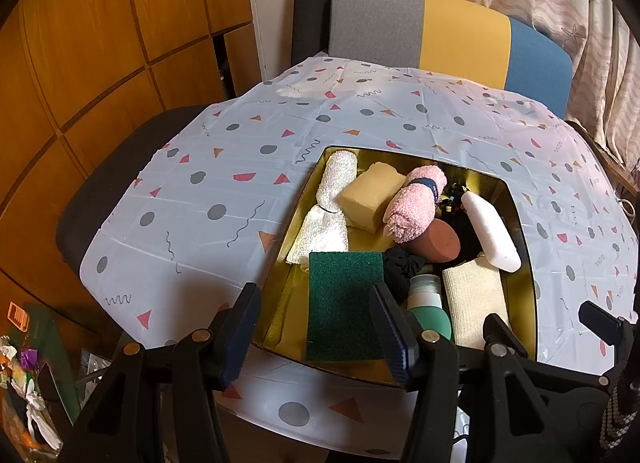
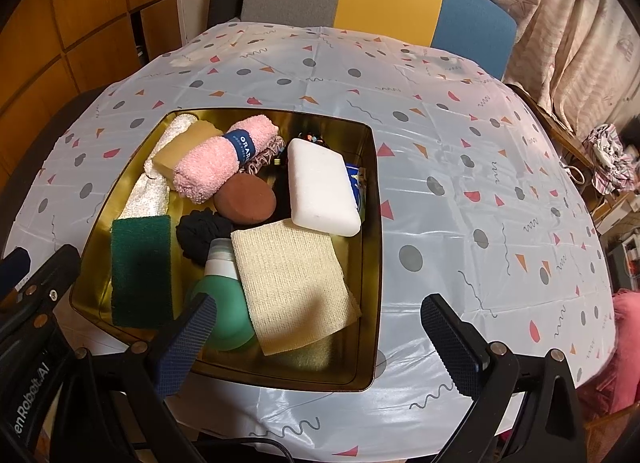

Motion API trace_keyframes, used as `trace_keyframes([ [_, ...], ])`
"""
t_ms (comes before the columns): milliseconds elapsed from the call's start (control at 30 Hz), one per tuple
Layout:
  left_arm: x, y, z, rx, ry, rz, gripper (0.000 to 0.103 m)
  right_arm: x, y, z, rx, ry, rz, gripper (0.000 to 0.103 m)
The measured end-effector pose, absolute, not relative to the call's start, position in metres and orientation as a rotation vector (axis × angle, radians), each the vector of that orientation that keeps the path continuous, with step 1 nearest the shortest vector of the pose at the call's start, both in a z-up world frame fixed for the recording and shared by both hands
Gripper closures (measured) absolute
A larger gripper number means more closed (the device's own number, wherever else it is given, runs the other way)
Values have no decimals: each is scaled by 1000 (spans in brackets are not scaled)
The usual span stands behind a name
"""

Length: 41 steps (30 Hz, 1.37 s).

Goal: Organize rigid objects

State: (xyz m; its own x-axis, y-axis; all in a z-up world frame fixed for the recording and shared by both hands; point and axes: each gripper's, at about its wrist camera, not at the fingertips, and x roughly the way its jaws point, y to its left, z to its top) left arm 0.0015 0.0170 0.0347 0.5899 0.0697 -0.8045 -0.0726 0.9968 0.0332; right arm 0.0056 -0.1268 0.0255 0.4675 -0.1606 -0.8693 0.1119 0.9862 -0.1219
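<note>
Not started imo: gold tin [image 2: 368,263] still full w/ everything, tabletop [image 2: 460,151] bare; both tongs [image 1: 316,335] [image 2: 320,339] open, empty

Cluttered gold tin [image 2: 374,199] on table

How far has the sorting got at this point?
Nothing looks sorted yet: the white block, brown disc and green bottle lie mixed with towels in the gold tin. The left hand-held gripper and right hand-held gripper are open, holding nothing. All sorting remains.
</note>
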Motion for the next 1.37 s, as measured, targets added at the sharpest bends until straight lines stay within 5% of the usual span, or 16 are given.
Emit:
trace_keyframes([
  [1367, 2, 16, 33, 1, 934, 77, 46, 6, -129, 21, -42, 1082, -167, 0],
])
